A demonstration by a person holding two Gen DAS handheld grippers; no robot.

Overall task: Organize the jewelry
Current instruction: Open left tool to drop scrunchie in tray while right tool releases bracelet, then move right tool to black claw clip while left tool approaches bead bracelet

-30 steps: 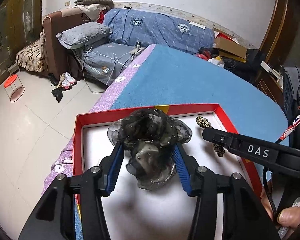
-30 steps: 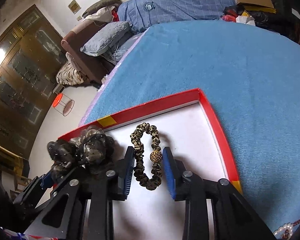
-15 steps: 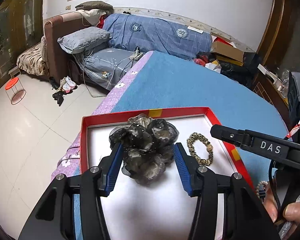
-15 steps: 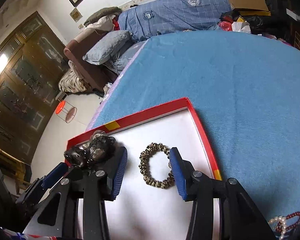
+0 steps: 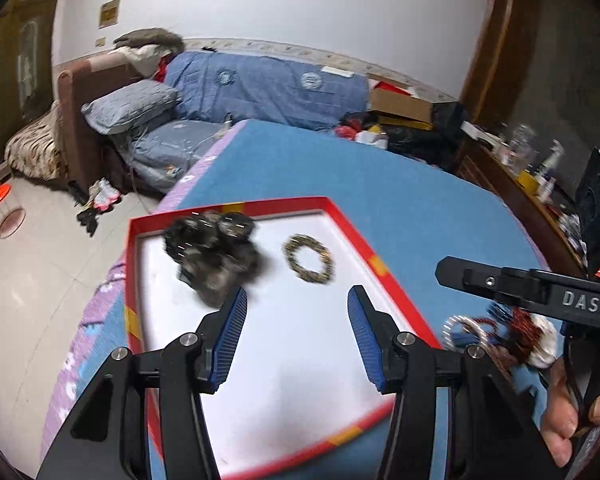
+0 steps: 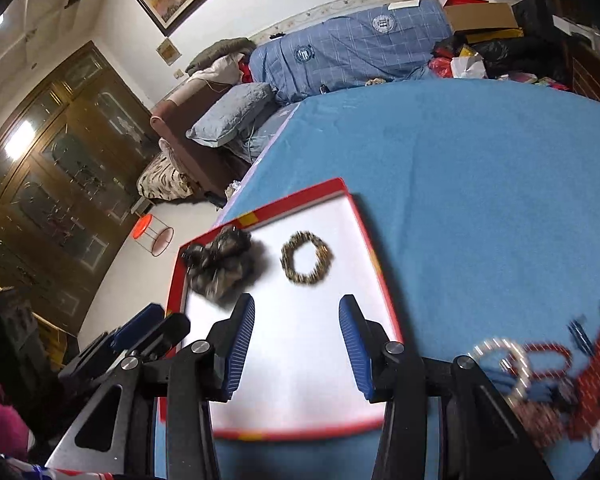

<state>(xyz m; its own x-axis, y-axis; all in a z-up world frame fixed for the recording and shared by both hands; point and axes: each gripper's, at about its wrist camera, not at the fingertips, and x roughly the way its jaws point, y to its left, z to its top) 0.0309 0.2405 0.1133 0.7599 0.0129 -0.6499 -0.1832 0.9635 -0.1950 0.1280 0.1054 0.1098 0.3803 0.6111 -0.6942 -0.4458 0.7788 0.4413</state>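
At the left, the red box [image 5: 133, 280] lies close to the edge of the blue cover [image 5: 380, 184], with the floor directly beside it. A push on its near rim could slide it over this edge, because the box looks light and nothing holds it.

Inside the box, the dark gauze hair piece [image 5: 212, 256] sits in the far left corner and the small leopard-pattern ring [image 5: 309, 258] lies to the right of it, apart from it. The left gripper [image 5: 297, 292] hangs above the white floor of the box with its jaws released and empty. Its left fingertip is just beside the gauze, so a careless sweep could catch the thin fabric and drag the piece out again.

The right gripper [image 6: 297, 300] is also over the box. Its jaws have just been opening and nothing is between them.

Further right, outside the box, a heap of beads and chains [image 6: 548, 380] waits on the cover (it is blurred, so the single pieces cannot be told apart). This heap is probably the next target, and here is the main risk: the strands seem tangled, so a pinch on one may lift several, and the extra ones could drop on the way or fall on the two pieces already placed
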